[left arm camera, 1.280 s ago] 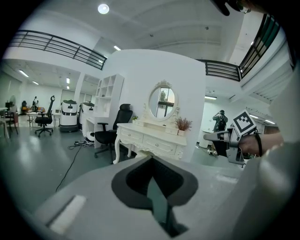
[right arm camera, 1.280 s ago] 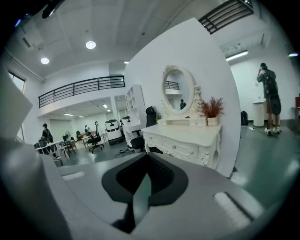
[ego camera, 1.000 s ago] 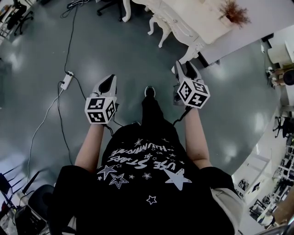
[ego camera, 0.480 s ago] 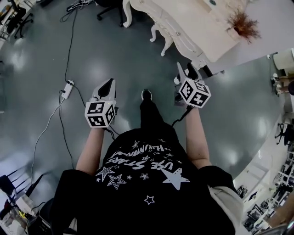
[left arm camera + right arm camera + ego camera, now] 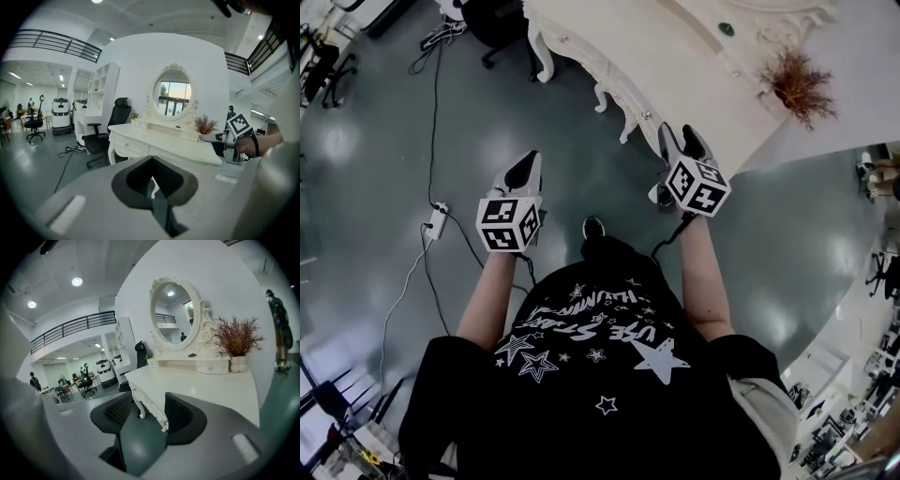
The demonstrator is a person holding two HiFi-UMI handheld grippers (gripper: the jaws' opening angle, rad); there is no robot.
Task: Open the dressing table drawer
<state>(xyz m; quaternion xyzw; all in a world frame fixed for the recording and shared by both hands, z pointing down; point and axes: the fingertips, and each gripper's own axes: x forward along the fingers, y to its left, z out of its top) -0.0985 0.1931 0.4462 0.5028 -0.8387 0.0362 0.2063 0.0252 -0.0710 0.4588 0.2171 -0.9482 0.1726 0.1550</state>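
Two tools up in front of the person, both empty.

- Left tool (image 5: 523, 167): jaws together, tips meeting, only a thin slit between the pads, nothing held. It hangs over grey floor (image 5: 384, 122), apart from the furniture.
- Right tool (image 5: 677, 134): jaws apart, nothing between the pads. Head view puts it just beside the front edge of the white surface (image 5: 675, 47), near a carved leg (image 5: 628, 131). Its own view shows that front edge and one small knob (image 5: 165, 416) through the gap, beyond the tips, not touching.
- Drawer (image 5: 129, 149): in the front apron under the surface, left end as the left tool's view sees it, one round knob, sits flush, closed. Neither tool is on it.
- Two smaller drawers (image 5: 212, 366) sit in the raised shelf under the oval mirror (image 5: 169, 315), also flush.
- Dried plant in a white pot (image 5: 236, 341) stands at the back right of the surface, beside the mirror.
- Black office chair (image 5: 110, 129) stands past the left end of the surface.
- Power strip (image 5: 437, 217) with cables lies on the floor left of the left tool.
- One shoe (image 5: 593, 228) shows between the two tools, on the floor.
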